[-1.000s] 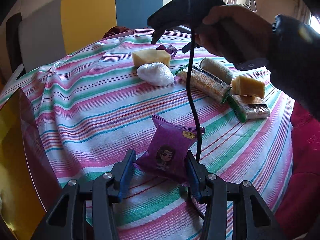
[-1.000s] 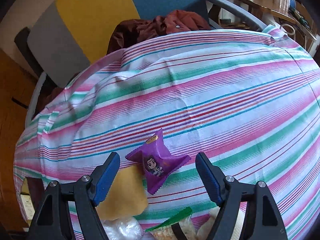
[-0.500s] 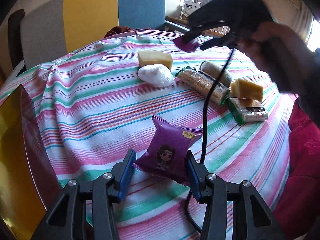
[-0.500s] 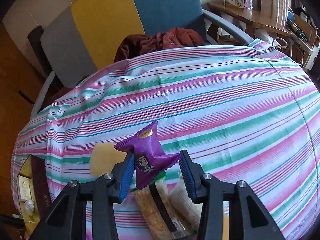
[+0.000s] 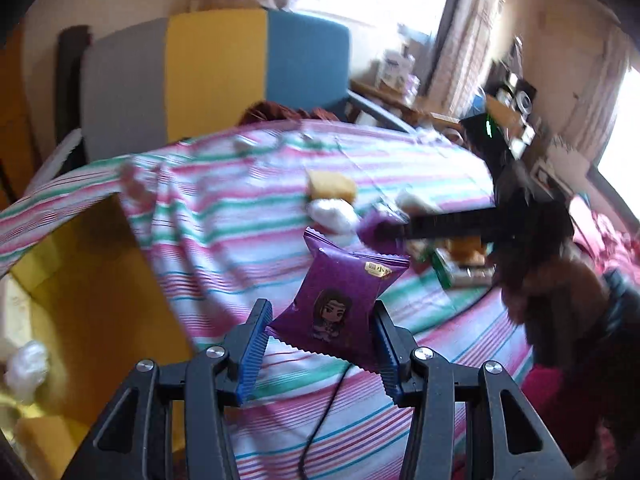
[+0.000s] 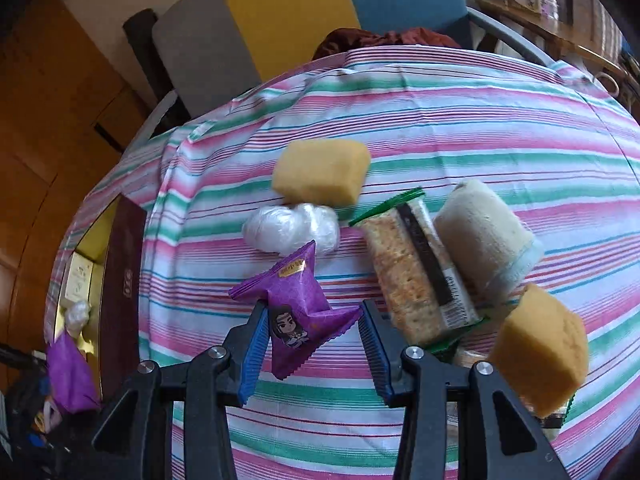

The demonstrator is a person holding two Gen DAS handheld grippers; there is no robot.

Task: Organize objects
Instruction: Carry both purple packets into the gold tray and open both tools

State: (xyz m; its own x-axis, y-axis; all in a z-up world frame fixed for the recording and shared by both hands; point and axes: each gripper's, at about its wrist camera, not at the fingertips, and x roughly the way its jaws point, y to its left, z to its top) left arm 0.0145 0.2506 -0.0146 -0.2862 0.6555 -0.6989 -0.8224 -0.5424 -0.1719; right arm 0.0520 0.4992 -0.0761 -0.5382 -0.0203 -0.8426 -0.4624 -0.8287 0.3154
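Note:
My left gripper (image 5: 318, 344) is shut on a purple snack packet (image 5: 340, 300) with a cartoon figure, held above the striped tablecloth. My right gripper (image 6: 310, 352) is shut on a second purple snack packet (image 6: 298, 312), also lifted off the cloth. In the left wrist view the right gripper (image 5: 394, 232) shows blurred at the right with its packet (image 5: 374, 226). The left gripper's packet shows in the right wrist view (image 6: 70, 376) at the far left, by the box.
A yellow-lined box (image 5: 96, 280) with a dark red wall (image 6: 122, 292) stands at the table's left edge, holding a white wrapped item (image 5: 26, 364). On the cloth lie yellow sponge cakes (image 6: 322, 172) (image 6: 540, 344), a white wrapped lump (image 6: 290, 230), a cracker pack (image 6: 416, 276) and a beige roll (image 6: 484, 236).
Both grippers have lifted their purple packets off the cloth. The left one has swung left toward the box. The right one has pulled back over the cakes and crackers.

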